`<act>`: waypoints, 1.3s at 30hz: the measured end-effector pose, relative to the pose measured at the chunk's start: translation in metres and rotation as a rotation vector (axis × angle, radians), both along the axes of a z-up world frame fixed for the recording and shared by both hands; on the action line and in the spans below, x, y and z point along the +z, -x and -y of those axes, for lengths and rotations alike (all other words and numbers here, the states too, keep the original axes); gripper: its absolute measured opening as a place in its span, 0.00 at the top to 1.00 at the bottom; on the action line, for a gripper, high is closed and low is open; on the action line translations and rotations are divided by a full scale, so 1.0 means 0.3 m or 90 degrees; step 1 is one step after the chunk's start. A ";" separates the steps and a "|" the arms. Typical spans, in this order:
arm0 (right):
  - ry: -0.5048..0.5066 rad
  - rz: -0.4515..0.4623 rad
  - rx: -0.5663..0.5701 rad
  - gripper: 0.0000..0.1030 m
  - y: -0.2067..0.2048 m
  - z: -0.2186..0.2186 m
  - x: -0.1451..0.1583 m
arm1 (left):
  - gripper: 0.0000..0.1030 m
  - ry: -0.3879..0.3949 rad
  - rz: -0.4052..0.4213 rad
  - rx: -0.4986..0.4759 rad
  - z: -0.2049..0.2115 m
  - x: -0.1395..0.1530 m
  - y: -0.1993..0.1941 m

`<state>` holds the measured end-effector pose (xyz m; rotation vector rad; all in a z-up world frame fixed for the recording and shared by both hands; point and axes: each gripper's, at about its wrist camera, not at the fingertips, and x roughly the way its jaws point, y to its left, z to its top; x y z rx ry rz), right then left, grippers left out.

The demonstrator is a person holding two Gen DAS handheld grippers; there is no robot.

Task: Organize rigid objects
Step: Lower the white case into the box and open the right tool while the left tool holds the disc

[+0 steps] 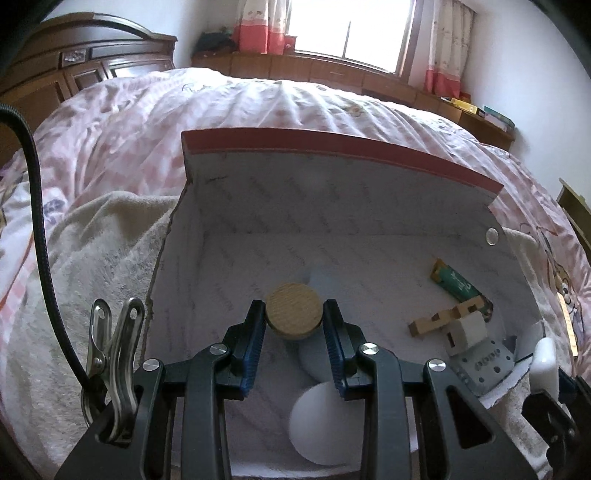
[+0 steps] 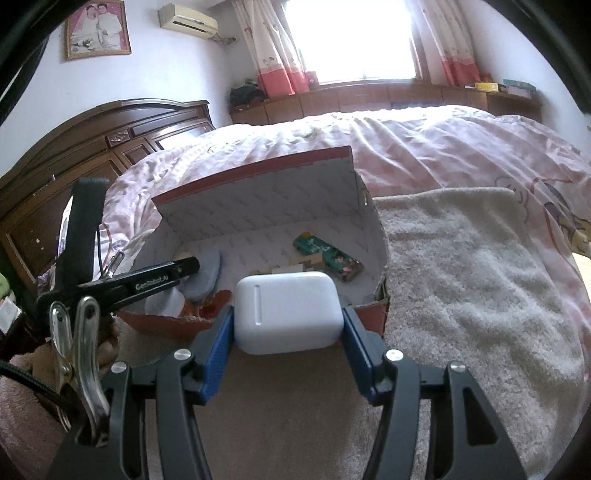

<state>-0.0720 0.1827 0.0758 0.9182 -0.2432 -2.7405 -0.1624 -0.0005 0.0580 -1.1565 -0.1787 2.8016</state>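
We hold the wooden disc point(image 1: 293, 309) in the left gripper point(image 1: 294, 314) over the box point(image 1: 332, 147); right gripper point(image 2: 288, 325) fingers clamp the white case point(image 2: 288, 310) at the rim; next, release both inside.

Bed: pink quilt point(image 2: 424, 147), cream blanket point(image 2: 461, 277)
Headboard point(image 2: 92, 147): dark wood
Window point(image 2: 351, 37): bright, pink-hemmed curtains point(image 2: 273, 48)
Walls: white, framed photo point(image 2: 98, 29), air conditioner point(image 2: 188, 20)
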 end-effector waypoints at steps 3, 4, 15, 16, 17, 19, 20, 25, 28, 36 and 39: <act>0.001 -0.002 -0.002 0.42 -0.001 0.000 0.008 | 0.68 -0.004 0.004 0.001 0.006 -0.003 0.006; 0.001 -0.003 -0.003 0.42 -0.002 0.001 0.012 | 0.68 -0.004 0.005 0.003 0.006 -0.004 0.006; -0.035 -0.026 0.003 0.42 0.056 0.026 0.062 | 0.68 0.009 0.004 0.011 0.006 -0.009 0.002; -0.040 -0.024 0.005 0.42 0.076 0.031 0.064 | 0.68 0.009 0.005 0.011 0.006 -0.009 0.001; -0.044 -0.021 0.007 0.42 0.095 0.036 0.063 | 0.68 0.009 0.006 0.012 0.006 -0.008 -0.001; -0.049 -0.011 0.009 0.42 0.139 0.042 0.057 | 0.68 0.009 0.007 0.012 0.007 -0.008 -0.001; -0.051 -0.007 0.008 0.42 0.162 0.044 0.055 | 0.68 0.009 0.007 0.012 0.007 -0.008 -0.001; -0.069 0.010 -0.004 0.42 0.264 0.053 0.037 | 0.68 0.009 0.007 0.012 0.009 -0.009 -0.003; -0.078 0.017 -0.004 0.42 0.304 0.061 0.022 | 0.68 0.009 0.007 0.012 0.009 -0.009 -0.002; -0.086 0.029 -0.004 0.42 0.356 0.073 -0.016 | 0.68 0.011 0.007 0.014 0.011 -0.009 -0.003; -0.086 0.030 -0.006 0.41 0.357 0.071 -0.015 | 0.67 0.012 0.007 0.014 0.011 -0.010 -0.006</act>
